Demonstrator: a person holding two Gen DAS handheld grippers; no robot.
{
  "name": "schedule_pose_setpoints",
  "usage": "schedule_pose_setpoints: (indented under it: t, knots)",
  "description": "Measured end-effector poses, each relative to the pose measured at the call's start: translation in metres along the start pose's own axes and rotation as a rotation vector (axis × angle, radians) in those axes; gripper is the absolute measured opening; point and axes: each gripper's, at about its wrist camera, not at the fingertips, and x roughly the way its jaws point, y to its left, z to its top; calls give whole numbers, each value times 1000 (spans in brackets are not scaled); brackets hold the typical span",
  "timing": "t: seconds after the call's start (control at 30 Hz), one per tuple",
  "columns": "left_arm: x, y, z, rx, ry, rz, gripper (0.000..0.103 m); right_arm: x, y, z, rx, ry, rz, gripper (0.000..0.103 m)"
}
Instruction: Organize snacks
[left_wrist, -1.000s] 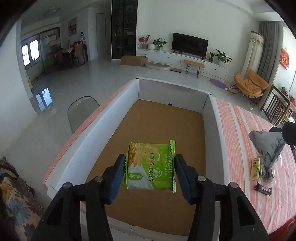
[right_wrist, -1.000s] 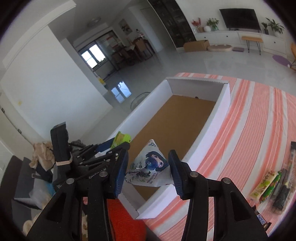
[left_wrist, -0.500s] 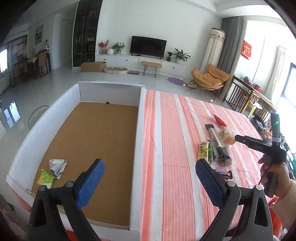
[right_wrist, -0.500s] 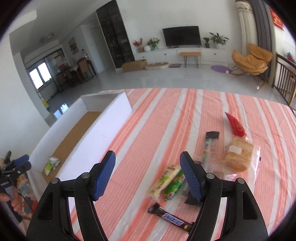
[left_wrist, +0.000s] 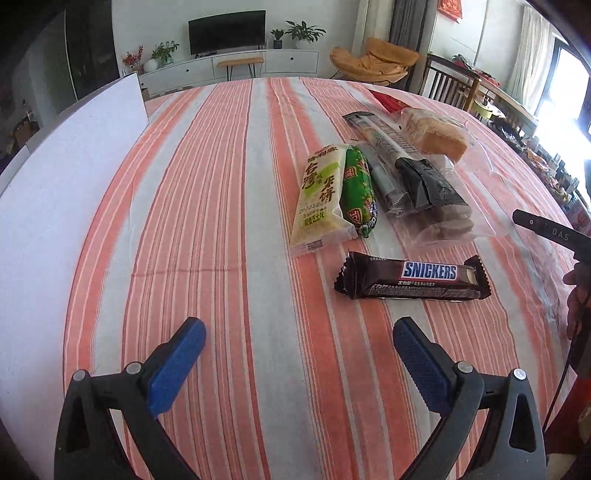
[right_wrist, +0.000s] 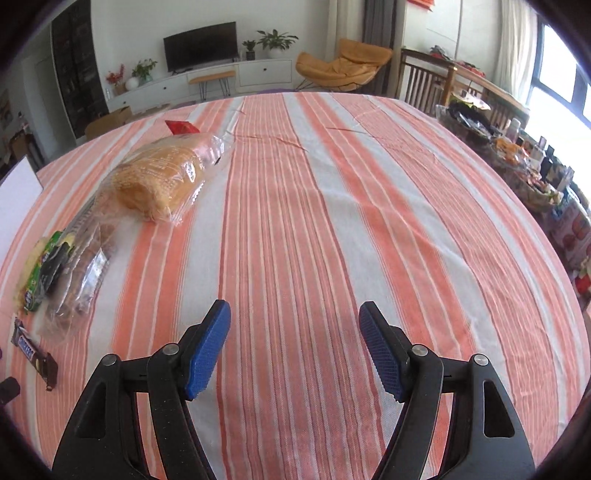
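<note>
Snacks lie on the striped tablecloth: a Snickers bar, a pale green rice-cracker pack, a green sausage pack, a black stick pack, a clear bag of brown slices and bagged bread. My left gripper hangs wide open and empty just short of the Snickers bar. My right gripper is open and empty over bare cloth, with the bread and the Snickers bar far to its left.
The white box wall stands at the left of the table. A red packet lies beyond the bread. A cluttered side table and wooden chairs stand off the table's right side. A hand holding the right gripper's handle shows at the right edge.
Both grippers let go of their packets into the box, opened, and swung right and down over the table. The left now faces the snack pile; the right faces bare cloth.
</note>
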Motion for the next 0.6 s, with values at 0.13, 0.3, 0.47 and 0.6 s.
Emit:
schedule_pose_setpoints:
  t: [0.13,0.3,0.47,0.6]
  knots:
    - [14,1,17,22,-9,46,102,5,-2,-6,10,2,-1,79]
    - [27,12,36,-27,-26,86,103,7,4,-11,-20,15,1,88]
    - [38,26,51,-94,-38,124,103,8,3,-13,-22,16,-3,90]
    - [50,37,70,-133,-39,151,103,17,10,1,-11,41,-8,92]
